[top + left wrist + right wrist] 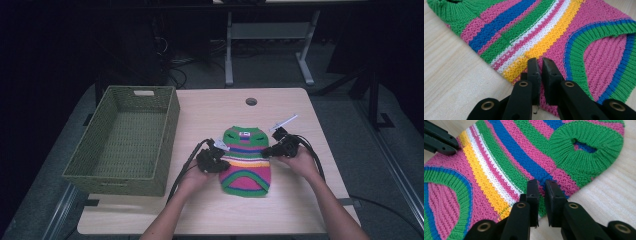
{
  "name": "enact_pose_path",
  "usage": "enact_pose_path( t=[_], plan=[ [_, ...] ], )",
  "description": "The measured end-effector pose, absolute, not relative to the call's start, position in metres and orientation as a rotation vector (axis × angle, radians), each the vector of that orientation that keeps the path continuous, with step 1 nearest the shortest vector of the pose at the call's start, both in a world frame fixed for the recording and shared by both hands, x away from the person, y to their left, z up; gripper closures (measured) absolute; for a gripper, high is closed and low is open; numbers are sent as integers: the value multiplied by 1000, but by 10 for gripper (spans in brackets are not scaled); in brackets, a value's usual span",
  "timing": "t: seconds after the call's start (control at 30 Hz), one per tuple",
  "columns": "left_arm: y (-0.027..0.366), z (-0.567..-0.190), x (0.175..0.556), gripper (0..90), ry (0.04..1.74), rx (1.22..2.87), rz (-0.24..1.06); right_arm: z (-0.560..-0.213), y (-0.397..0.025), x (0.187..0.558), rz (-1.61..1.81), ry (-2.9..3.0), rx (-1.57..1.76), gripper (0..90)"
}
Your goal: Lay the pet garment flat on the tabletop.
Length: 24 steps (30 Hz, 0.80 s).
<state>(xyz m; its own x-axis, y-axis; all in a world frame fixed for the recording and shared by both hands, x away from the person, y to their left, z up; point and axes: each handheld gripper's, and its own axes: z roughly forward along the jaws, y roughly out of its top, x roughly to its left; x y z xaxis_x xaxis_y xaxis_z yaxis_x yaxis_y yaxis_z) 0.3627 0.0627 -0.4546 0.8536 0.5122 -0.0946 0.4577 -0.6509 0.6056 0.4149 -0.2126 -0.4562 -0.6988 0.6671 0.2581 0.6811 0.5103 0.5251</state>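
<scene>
A small knitted sweater (246,160) with pink, green, blue, white and yellow stripes lies flat on the wooden table (290,210), neck toward the far side. My left gripper (223,158) is at its left edge. In the left gripper view the jaws of that gripper (540,61) are pinched together on the sweater (549,32) by the yellow stripe. My right gripper (267,150) is at the right edge, below the armhole. Its jaws (541,183) are nipped onto the sweater (524,152) at the blue and pink stripes. The left gripper's jaws (441,141) show across the knit.
An empty green woven basket (107,175) stands on the table's left side, close to the left hand. A round cable hole (251,101) is near the far edge. Bare tabletop lies in front of and behind the sweater. Desk legs and cables stand beyond the table.
</scene>
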Motion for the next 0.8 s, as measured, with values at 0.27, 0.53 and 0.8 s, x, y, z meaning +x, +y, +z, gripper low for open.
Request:
enact_pose_path(
  t=[0.27, 0.53, 0.8],
  plan=[
    [67, -449, 362, 775, 715, 2328, 62, -451, -217, 411, -1013, -2691, -1188, 718],
    [70, -443, 359, 734, 704, 2302, 61, -440, -230, 401, -1103, -2640, -1161, 639],
    [77, -439, 355, 644, 723, 2279, 58, -431, -241, 391, -1150, -2617, -1130, 559]
  ],
)
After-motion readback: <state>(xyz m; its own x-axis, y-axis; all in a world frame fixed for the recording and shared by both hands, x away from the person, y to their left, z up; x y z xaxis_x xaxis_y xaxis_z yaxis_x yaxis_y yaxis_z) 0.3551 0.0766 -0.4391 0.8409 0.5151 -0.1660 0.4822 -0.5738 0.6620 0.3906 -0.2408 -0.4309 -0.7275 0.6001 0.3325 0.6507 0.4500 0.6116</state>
